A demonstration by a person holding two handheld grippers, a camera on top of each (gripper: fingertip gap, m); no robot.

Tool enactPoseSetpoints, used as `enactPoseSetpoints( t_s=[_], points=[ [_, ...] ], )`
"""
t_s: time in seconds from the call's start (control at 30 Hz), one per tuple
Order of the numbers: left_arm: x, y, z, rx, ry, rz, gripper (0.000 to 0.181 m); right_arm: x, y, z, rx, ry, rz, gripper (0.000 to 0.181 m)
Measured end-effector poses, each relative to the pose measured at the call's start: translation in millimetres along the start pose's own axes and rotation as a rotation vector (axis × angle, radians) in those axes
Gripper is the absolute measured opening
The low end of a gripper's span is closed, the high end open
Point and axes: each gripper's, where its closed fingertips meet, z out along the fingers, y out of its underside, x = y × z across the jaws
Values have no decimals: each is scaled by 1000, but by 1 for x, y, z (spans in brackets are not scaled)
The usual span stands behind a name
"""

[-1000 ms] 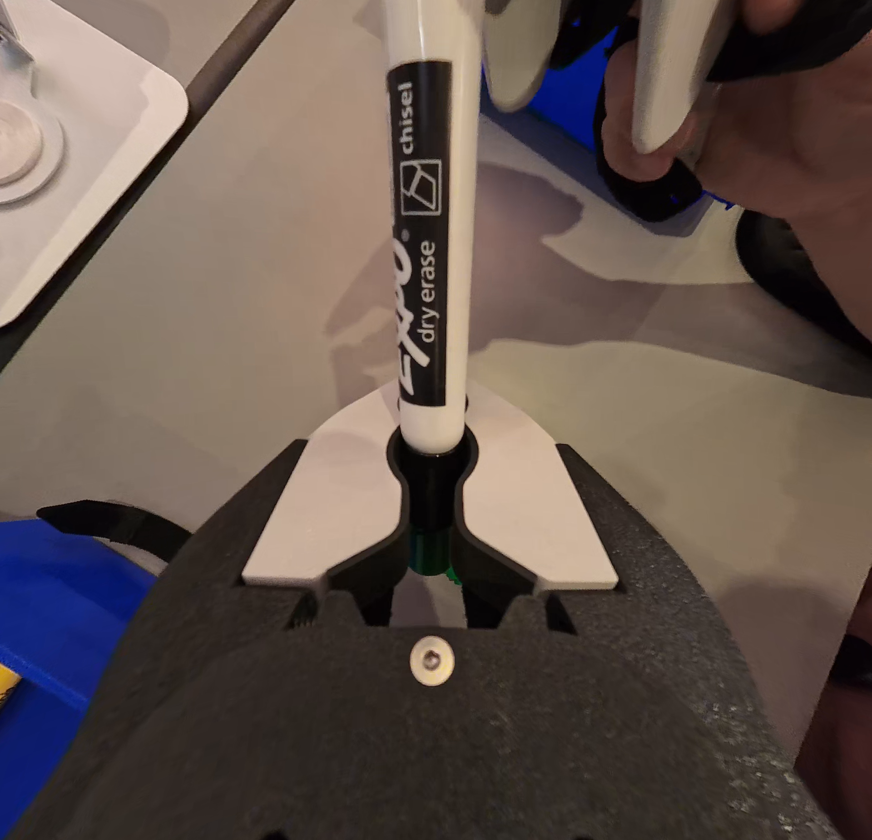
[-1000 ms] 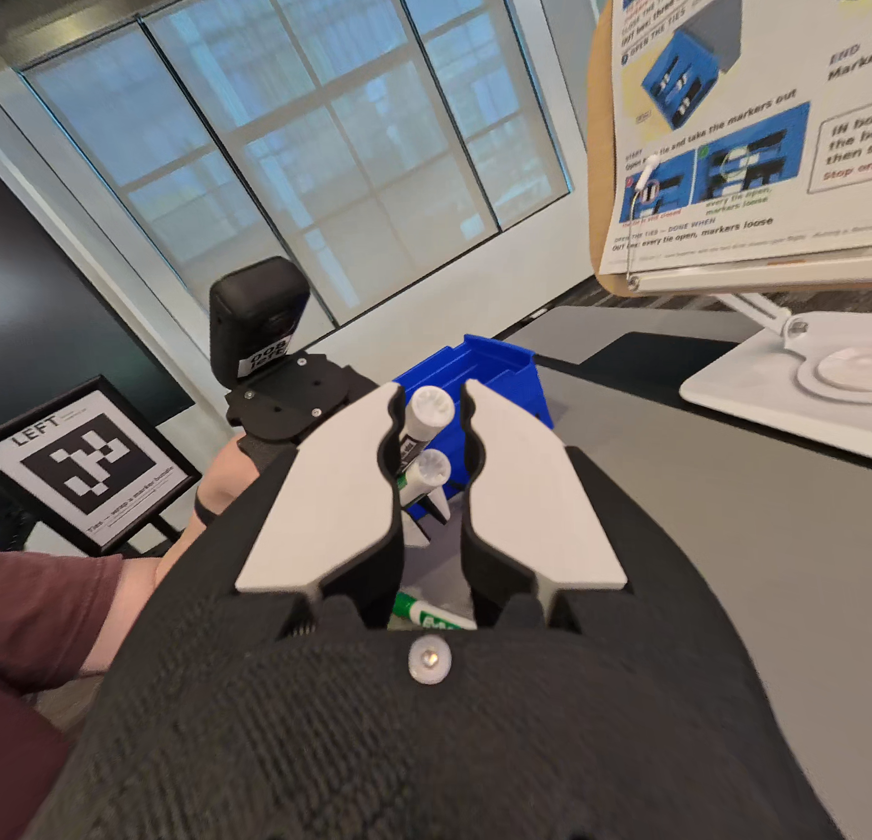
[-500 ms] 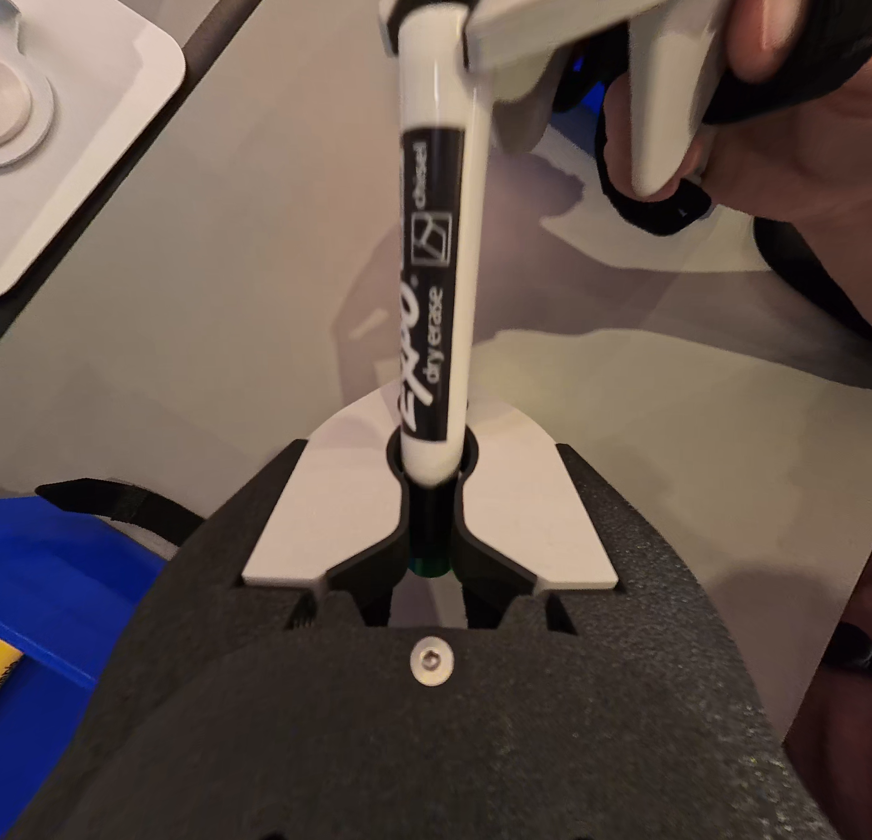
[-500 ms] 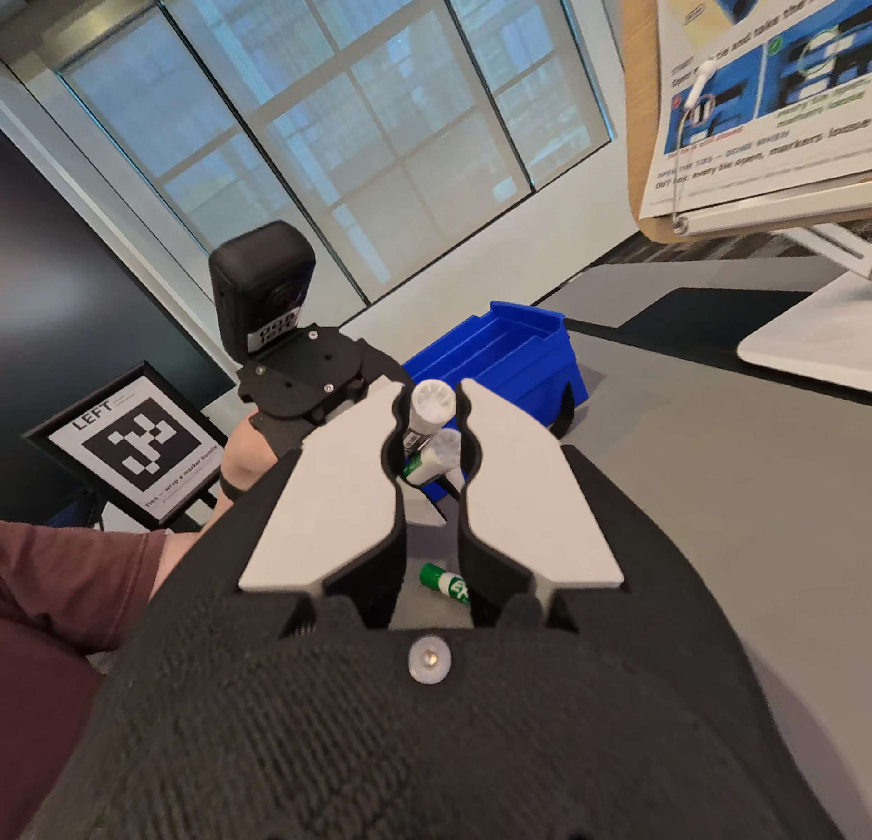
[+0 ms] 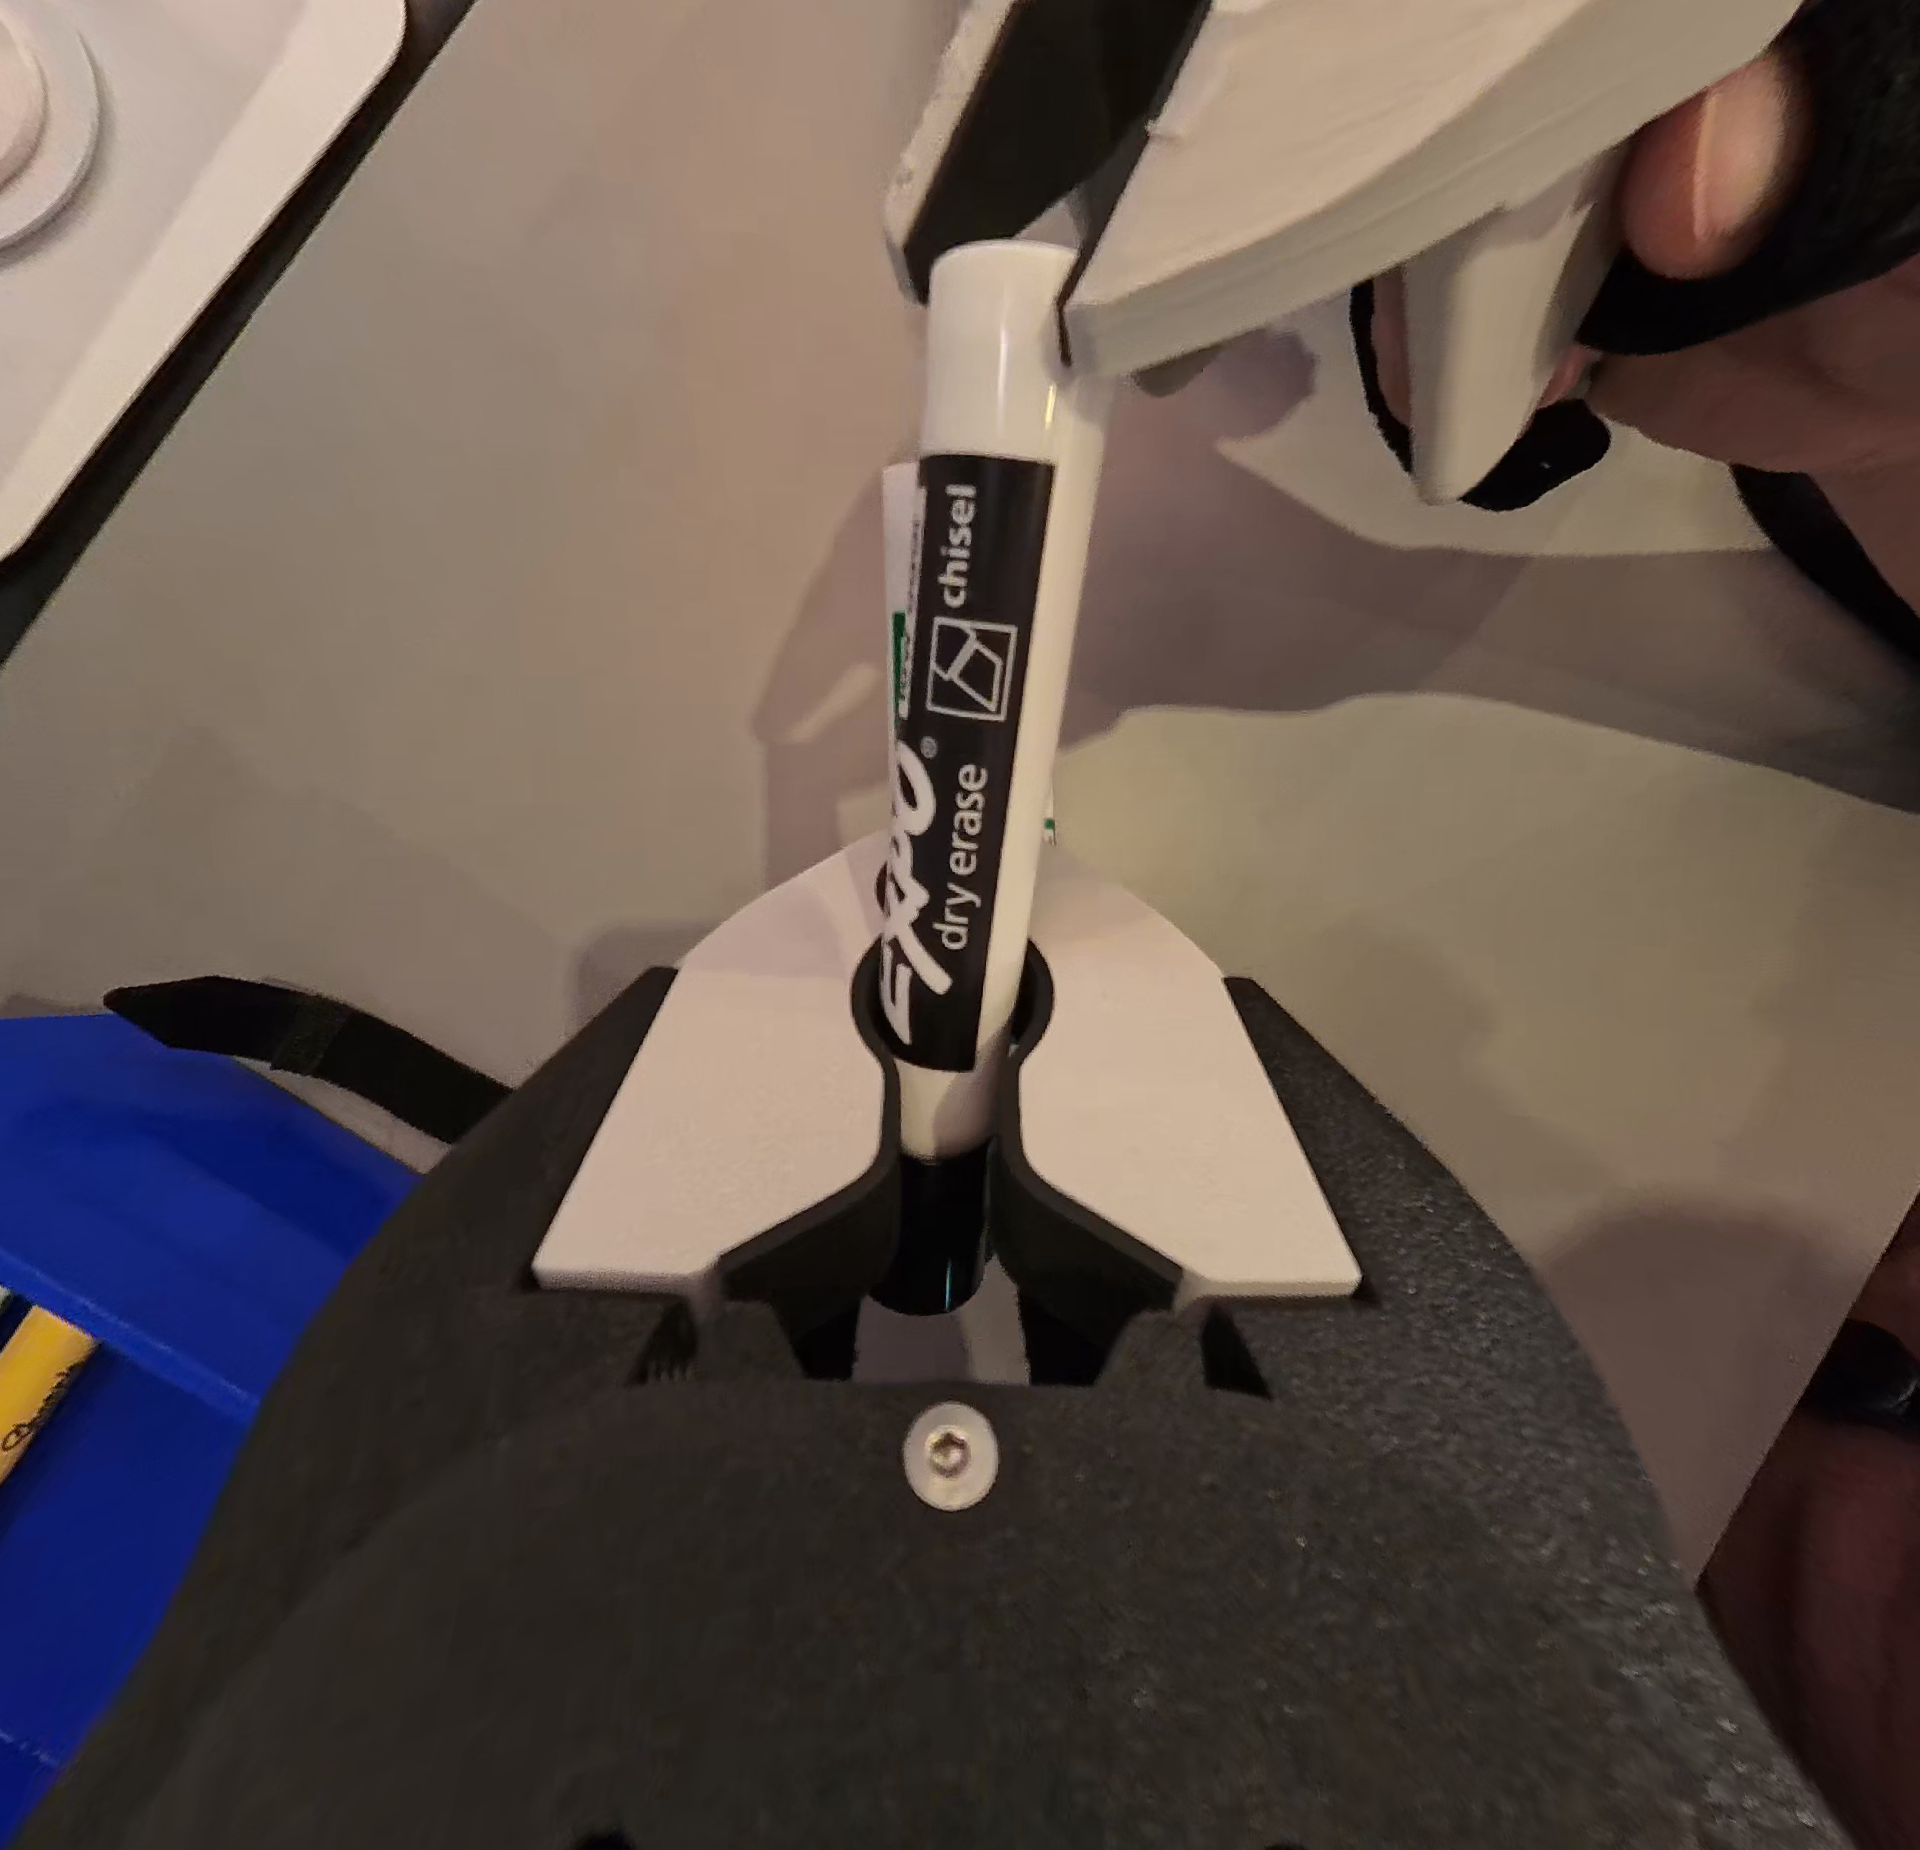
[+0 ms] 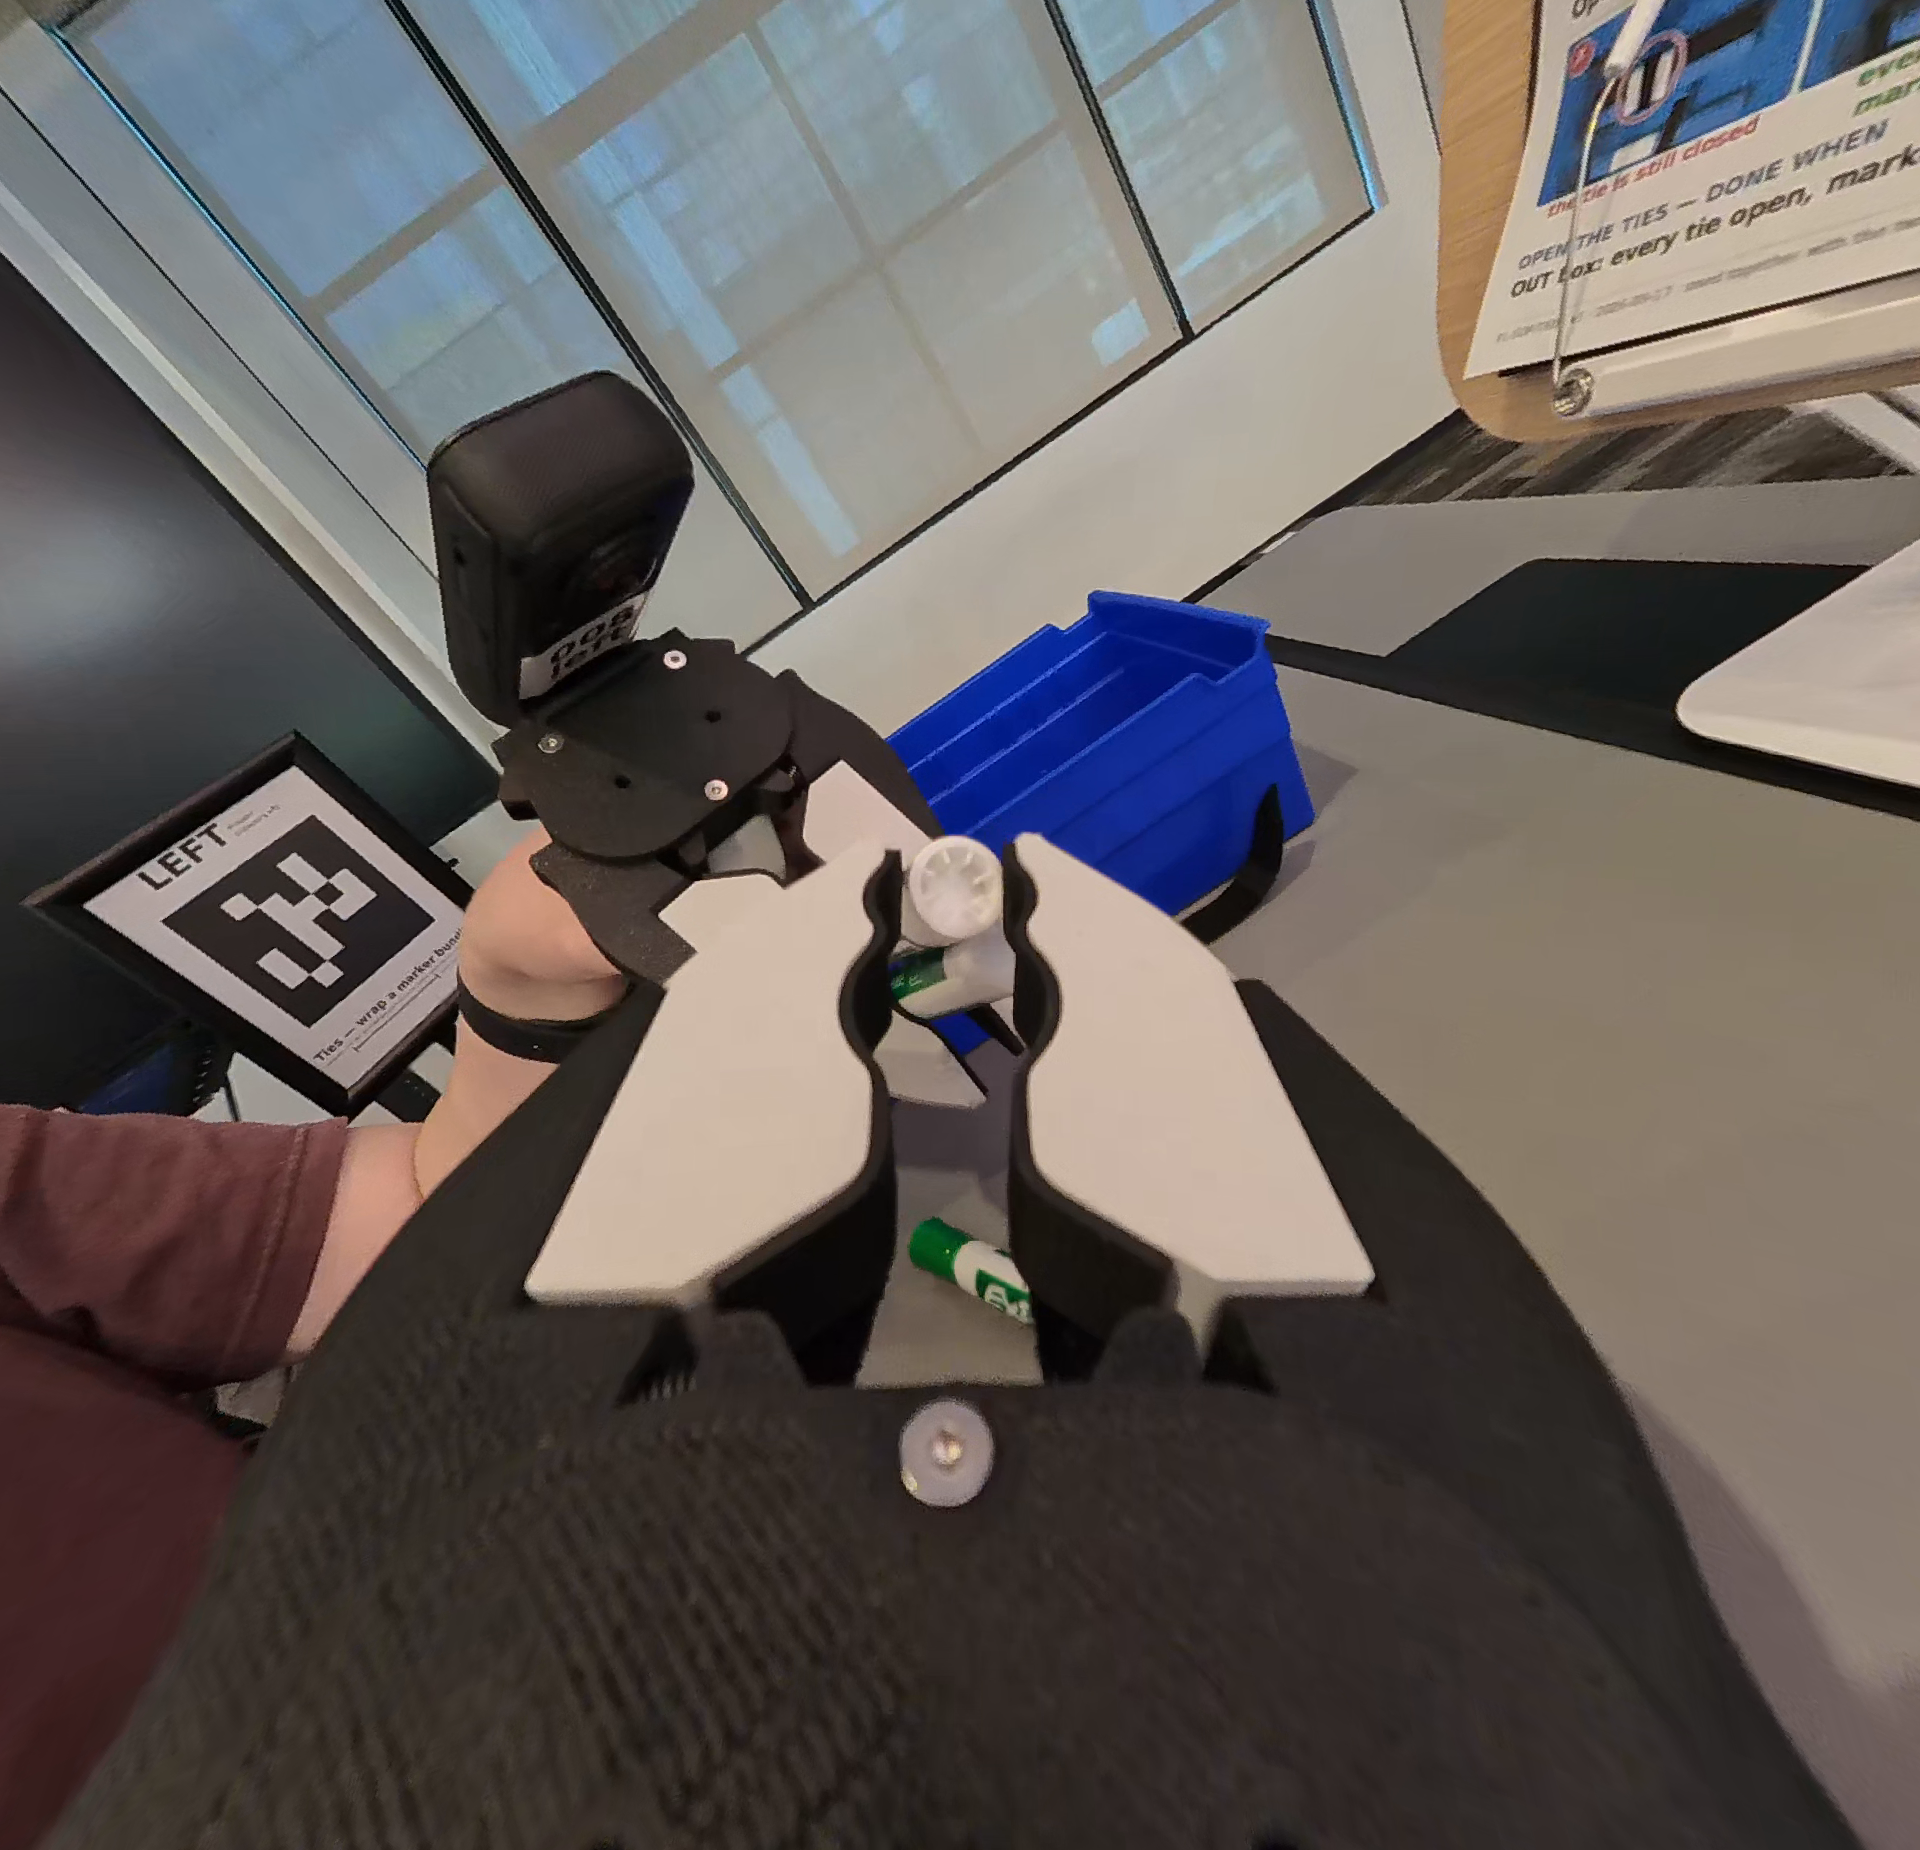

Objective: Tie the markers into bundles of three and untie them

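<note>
My left gripper (image 5: 951, 901) is shut on a white marker with a black label (image 5: 977, 720); a green-labelled marker (image 5: 902, 595) shows just behind it. The markers stand out along the fingers. My right gripper (image 6: 948, 855) is shut on their far ends, where a white marker end (image 6: 954, 888) shows with a second marker (image 6: 940, 974) under it. In the left wrist view the right gripper (image 5: 997, 273) pinches the marker's tip. A loose green marker (image 6: 971, 1275) lies on the grey table (image 6: 1558, 969) under the right gripper. A black strap (image 5: 312, 1052) lies by the bin.
A blue bin (image 6: 1101, 751) stands behind the grippers; in the left wrist view the bin (image 5: 156, 1229) holds a yellow marker (image 5: 42, 1405). A white stand base (image 5: 208, 190) sits at the far left. An instruction sheet (image 6: 1714, 138) and a framed sign (image 6: 281, 927) stand nearby. The grippers' ends are close to 9 cm from one another. The black strap (image 5: 312, 1052) is about 20 cm from my left fingertips and 25 cm from my right. My right wrist view (image 6: 1245, 878) looks at it from another angle.
The right gripper has come closer to the left one, gripping the marker's far end. The black-labelled marker has slid back deeper between the left fingers, and the green-labelled marker now shows behind it.
</note>
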Motion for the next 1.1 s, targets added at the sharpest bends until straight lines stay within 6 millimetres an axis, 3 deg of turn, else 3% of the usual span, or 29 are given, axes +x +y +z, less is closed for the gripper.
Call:
enactPoseSetpoints(
  t_s=[0.57,0.7,0.93,1.03,1.1],
  points=[
    [3,12,4,-76,25,15,14,5,15,6,-50,-29,47,19],
    [3,15,0,-78,52,13,14,2,4,2,6,-71,42,27],
    [2,16,-30,2,151,-27,14,3,-7,-12,27,-81,-65,35],
    [5,18,-51,49,224,-35,15,1,9,-8,-87,-108,-70,38],
    [8,23,-63,62,262,-28,14,0,31,-4,-219,-136,-48,38]
  ],
)
